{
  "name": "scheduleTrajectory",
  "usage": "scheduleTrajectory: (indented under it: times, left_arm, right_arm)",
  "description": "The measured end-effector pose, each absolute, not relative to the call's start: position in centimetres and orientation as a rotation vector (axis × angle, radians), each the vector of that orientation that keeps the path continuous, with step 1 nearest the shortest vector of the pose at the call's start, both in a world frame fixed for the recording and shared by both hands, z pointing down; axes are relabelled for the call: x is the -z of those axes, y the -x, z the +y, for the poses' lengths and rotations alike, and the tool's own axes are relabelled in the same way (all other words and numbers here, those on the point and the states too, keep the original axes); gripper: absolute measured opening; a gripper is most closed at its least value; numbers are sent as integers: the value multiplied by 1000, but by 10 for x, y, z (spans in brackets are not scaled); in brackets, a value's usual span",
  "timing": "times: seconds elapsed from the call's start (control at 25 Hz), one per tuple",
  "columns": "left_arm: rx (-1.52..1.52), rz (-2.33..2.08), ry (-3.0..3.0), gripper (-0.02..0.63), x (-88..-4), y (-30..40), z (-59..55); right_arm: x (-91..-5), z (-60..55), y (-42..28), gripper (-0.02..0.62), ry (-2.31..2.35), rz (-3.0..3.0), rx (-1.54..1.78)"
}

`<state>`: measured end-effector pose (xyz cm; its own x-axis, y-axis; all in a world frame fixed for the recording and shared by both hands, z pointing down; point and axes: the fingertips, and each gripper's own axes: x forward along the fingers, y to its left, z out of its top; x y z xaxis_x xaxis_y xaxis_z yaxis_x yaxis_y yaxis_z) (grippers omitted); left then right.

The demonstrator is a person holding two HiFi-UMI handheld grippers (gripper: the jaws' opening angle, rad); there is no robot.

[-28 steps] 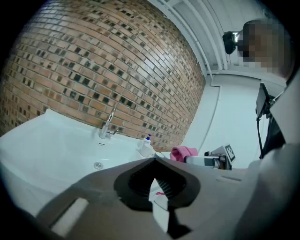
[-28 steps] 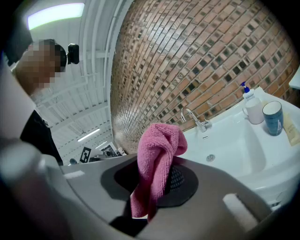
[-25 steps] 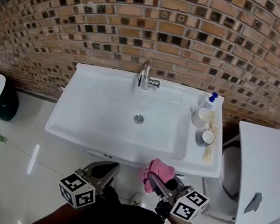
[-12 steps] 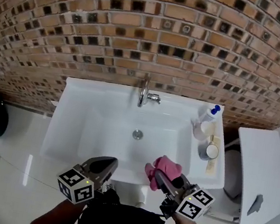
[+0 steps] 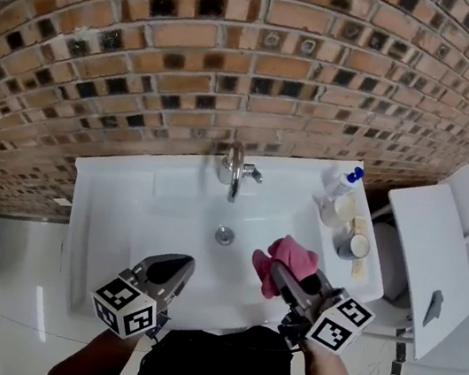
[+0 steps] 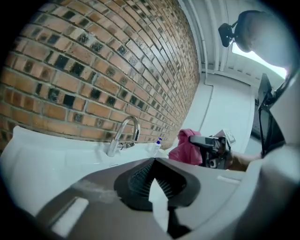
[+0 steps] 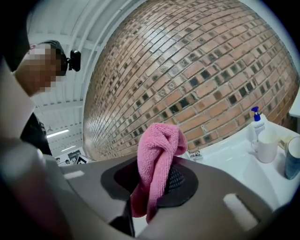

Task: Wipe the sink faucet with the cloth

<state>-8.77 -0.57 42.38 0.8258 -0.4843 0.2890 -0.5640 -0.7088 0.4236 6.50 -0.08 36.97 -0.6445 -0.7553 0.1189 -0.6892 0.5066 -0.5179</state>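
Head view. The faucet (image 5: 234,171) stands at the back middle of the sink (image 5: 120,198), against the brick wall. Its spout arches from the base toward the person and ends over the basin, so its long axis runs wall-to-person. A short handle points off to the right. The right gripper (image 5: 280,275) hangs over the front right of the basin, clamped on the pink cloth (image 5: 287,256), which bunches out ahead of its jaws. From that cloth the faucet lies forward and to the left, apart from it. The left gripper (image 5: 168,271) sits at the sink's front edge, left of the drain. By my estimate it is slightly farther from the faucet.

Left gripper view. The jaws of the left gripper (image 6: 151,174) meet at the tips with nothing between them. The faucet (image 6: 124,136) is ahead and a little left, spout curving down toward the camera. The cloth (image 6: 186,146) and right gripper (image 6: 212,143) are off to the right.

Right gripper view. The right gripper (image 7: 157,187) is closed on the cloth (image 7: 157,157), which stands folded above the pads and drapes below them. Only the faucet's handle end (image 7: 194,153) shows, just right of the cloth, with the rest hidden behind it. A pump bottle (image 7: 255,123) and a cup (image 7: 266,147) stand far right on the sink's ledge.

Judgement: the coming move is forward and left, bringing the cloth onto the spout and along its arch.
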Motion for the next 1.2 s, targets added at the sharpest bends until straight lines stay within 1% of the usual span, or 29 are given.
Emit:
scheduleTrajectory:
  times: [0.24, 0.48, 0.8, 0.92, 1.2]
  left_arm:
    - [-200, -794, -2505, 6, -425, 88, -33]
    - [-224, -909, -2446, 6, -438, 78, -52]
    - [-200, -1031, -2270, 6, -457, 61, -78]
    - [-135, -1037, -2160, 6, -465, 56, -87]
    - [-187, -1041, -2106, 6, -480, 44, -103]
  right_arm:
    - [-362, -64, -91, 91, 1327, 2636, 753]
    - [-382, -142, -115, 91, 1291, 2677, 784]
    - [-468, -243, -133, 91, 1240, 2767, 916]
    - [-501, -266, -127, 91, 1208, 2791, 983]
    - [-549, -298, -106, 91, 1133, 2769, 1118]
